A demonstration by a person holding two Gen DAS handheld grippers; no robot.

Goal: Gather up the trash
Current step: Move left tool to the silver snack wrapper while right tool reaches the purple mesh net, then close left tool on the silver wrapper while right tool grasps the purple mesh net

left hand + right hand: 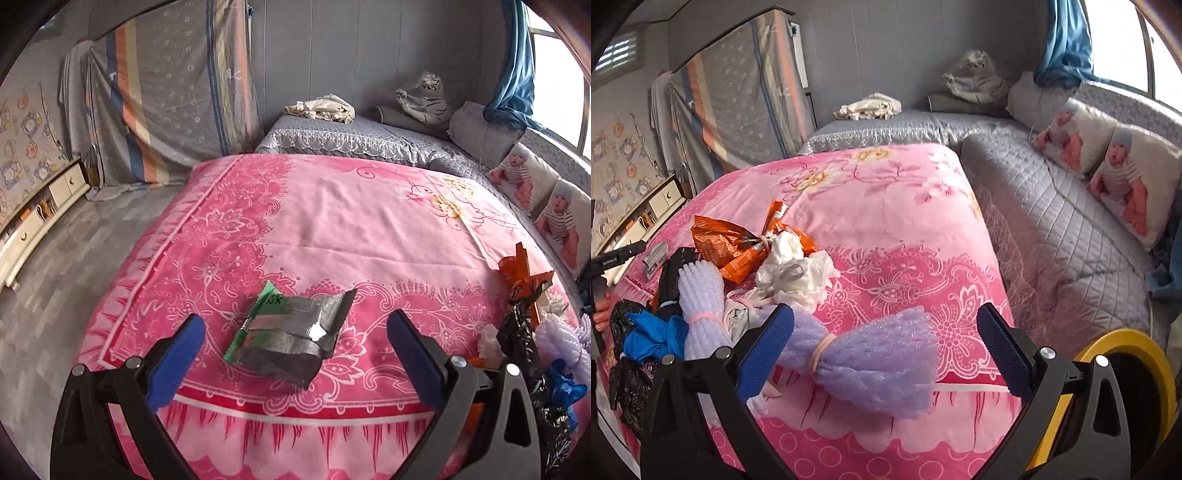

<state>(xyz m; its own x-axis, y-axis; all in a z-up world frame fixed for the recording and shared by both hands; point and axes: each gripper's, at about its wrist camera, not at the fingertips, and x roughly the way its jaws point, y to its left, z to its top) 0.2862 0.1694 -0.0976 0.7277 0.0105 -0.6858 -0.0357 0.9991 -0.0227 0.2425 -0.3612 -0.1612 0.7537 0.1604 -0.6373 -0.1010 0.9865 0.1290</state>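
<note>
Left gripper (295, 332): jaws spread wide, empty. Silver-and-green foil wrapper (291, 336) lies flat on the pink quilt (332, 221), between the fingertips and just ahead, long axis slanting from near-left to far-right. Right gripper (885, 341): wide open, empty, straddling a tied lilac foam bundle (875, 365) lying crosswise, with a yellow-rimmed bin (1137, 354) just right. Each piece probably suits its own side's gripper.

A bed (332, 206) under a pink floral cover fills the room, with a grey quilted spread (1052, 229) beside it along a bright window (1123, 48) hung with a blue curtain (1063, 40). Grey panelled walls (332, 48), a grey floor (74, 251) and a cream drawer unit (33, 229) stand at the left.
</note>
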